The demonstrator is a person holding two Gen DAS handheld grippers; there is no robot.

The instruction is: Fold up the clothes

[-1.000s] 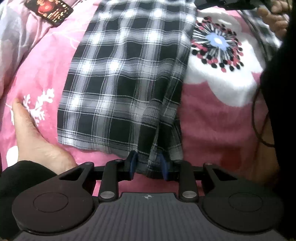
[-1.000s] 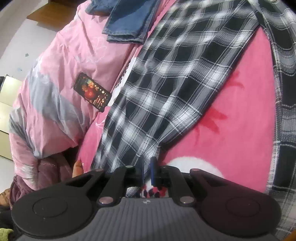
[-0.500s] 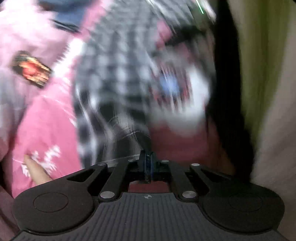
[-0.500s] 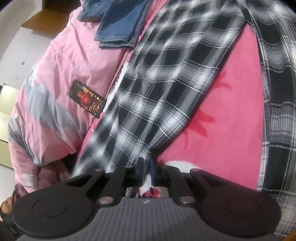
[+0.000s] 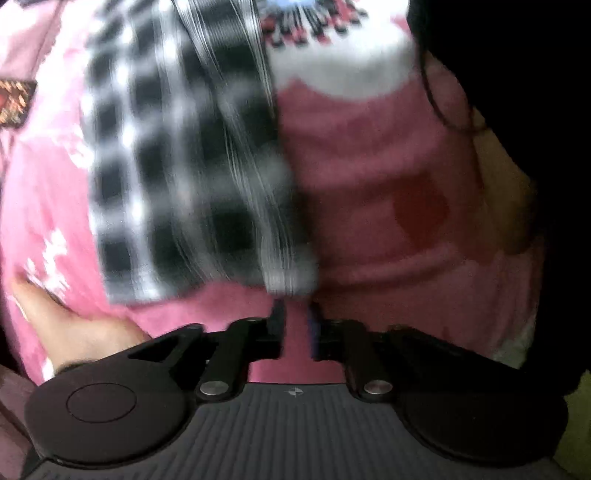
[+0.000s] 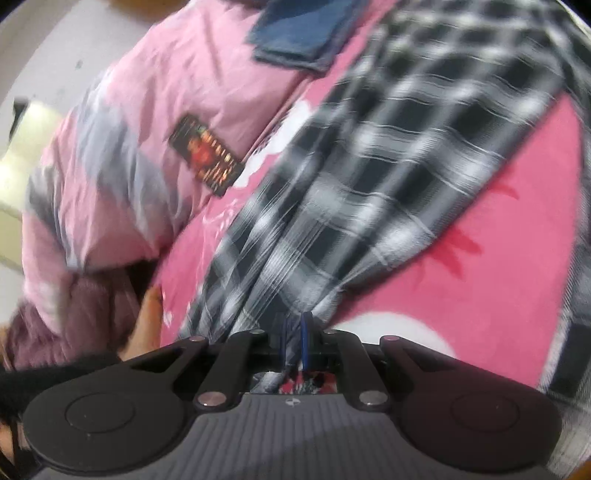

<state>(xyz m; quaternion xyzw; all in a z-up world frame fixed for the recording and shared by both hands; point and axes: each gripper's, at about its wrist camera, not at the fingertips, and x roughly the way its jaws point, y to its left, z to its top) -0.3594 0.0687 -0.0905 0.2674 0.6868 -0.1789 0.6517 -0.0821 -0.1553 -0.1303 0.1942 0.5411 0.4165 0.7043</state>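
Note:
A black-and-white plaid garment (image 5: 177,166) lies stretched along the pink floral bedcover (image 5: 369,184); its near hem ends just ahead of my left gripper (image 5: 295,319). That gripper is open, and only pink cover shows between its fingers. This view is blurred by motion. In the right wrist view the same plaid garment (image 6: 369,184) runs away up the bed, and my right gripper (image 6: 293,332) is shut on a bunched edge of it. More plaid cloth hangs along the right edge of that view.
A phone (image 6: 207,158) with a lit screen lies on the pale pink quilt (image 6: 129,147) left of the garment. Folded blue jeans (image 6: 303,33) sit at the far end. A person's hand (image 5: 74,332) rests on the cover at lower left; dark clothing (image 5: 517,74) fills the right.
The left gripper was open around the hem, shut half a second ago, and is now open with the hem lying free ahead of it. The right gripper keeps its hold and has shifted slightly.

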